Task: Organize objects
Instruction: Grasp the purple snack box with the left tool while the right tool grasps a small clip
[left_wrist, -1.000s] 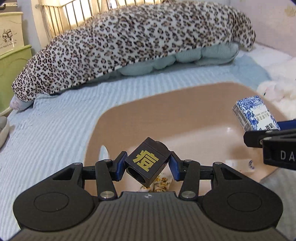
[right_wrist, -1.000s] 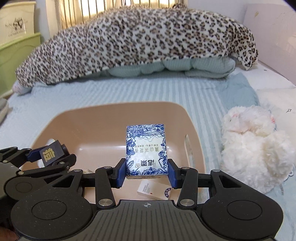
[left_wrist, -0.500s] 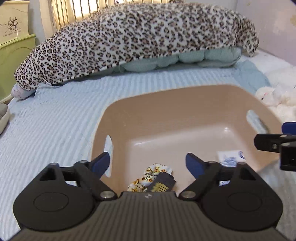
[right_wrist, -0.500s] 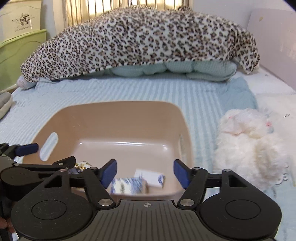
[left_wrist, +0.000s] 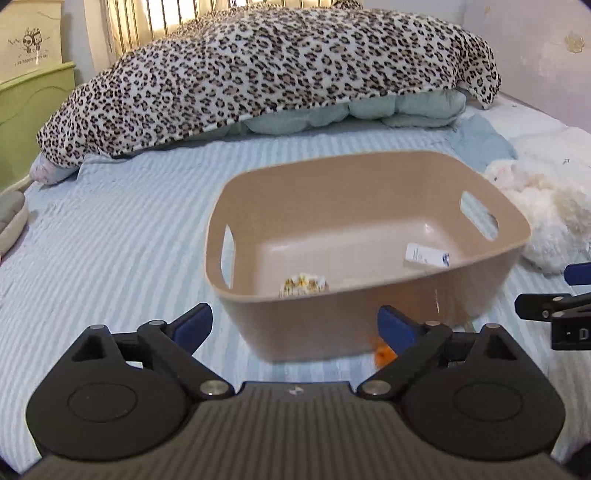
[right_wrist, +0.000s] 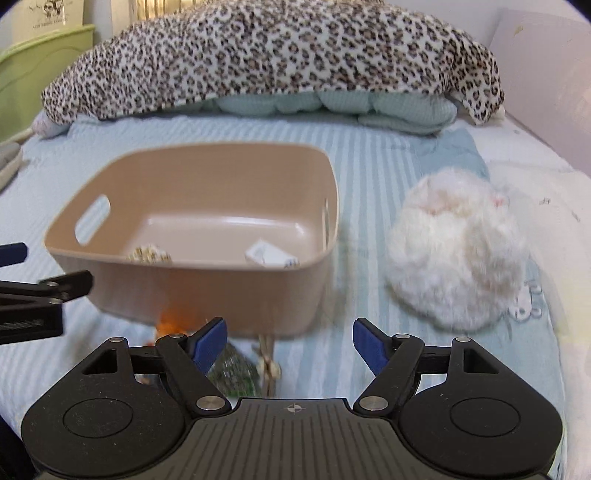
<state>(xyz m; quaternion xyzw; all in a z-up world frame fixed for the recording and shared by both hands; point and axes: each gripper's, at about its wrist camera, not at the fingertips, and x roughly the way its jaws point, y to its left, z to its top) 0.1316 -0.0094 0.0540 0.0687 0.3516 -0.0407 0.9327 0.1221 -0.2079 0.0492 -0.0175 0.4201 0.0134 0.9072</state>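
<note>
The near wall of the one bin (left_wrist: 369, 314) hides most of its floor; we count two things inside, a floral bundle (left_wrist: 303, 285) and a white box (left_wrist: 427, 255). An orange blur (right_wrist: 170, 320) sits before it. Left gripper (left_wrist: 295, 325) and right gripper (right_wrist: 290, 345) gape wide, empty.

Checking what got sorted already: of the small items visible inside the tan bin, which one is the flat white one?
The white card packet with blue print, lying flat on the right side of the bin. The other item, the yellow floral bundle, is lumpy and sits further left.
</note>
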